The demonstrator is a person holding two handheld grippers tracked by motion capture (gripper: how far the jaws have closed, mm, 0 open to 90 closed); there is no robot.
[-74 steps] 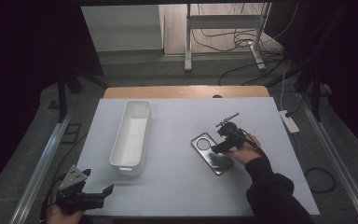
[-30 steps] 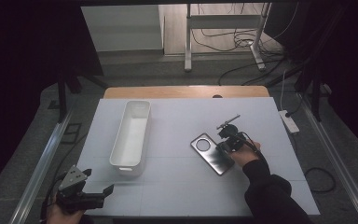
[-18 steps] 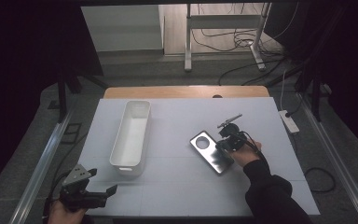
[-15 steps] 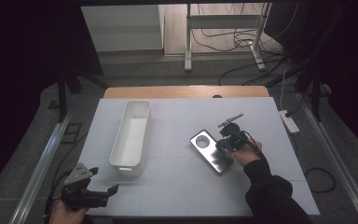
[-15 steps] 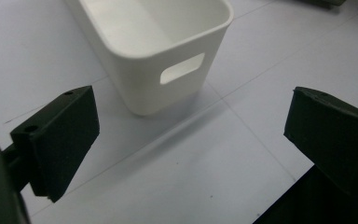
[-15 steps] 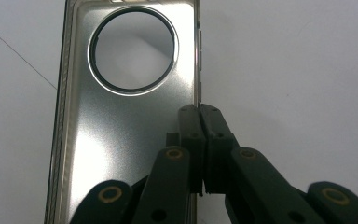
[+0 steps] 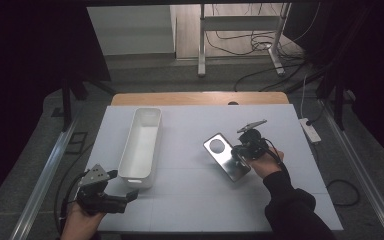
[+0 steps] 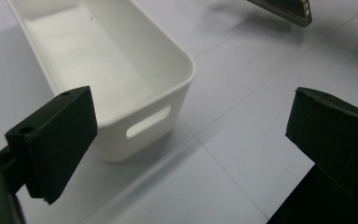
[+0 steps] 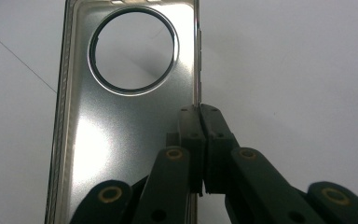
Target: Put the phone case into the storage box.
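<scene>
**Phone case pinched, bin waiting**

Nearest, the left tool hangs released at the surface's front edge, and it has crept toward the white bin, which is empty. Farther out, the right tool stays clenched on the phone case's side rim, lifting one edge, so it's probably bin-bound next.
</scene>
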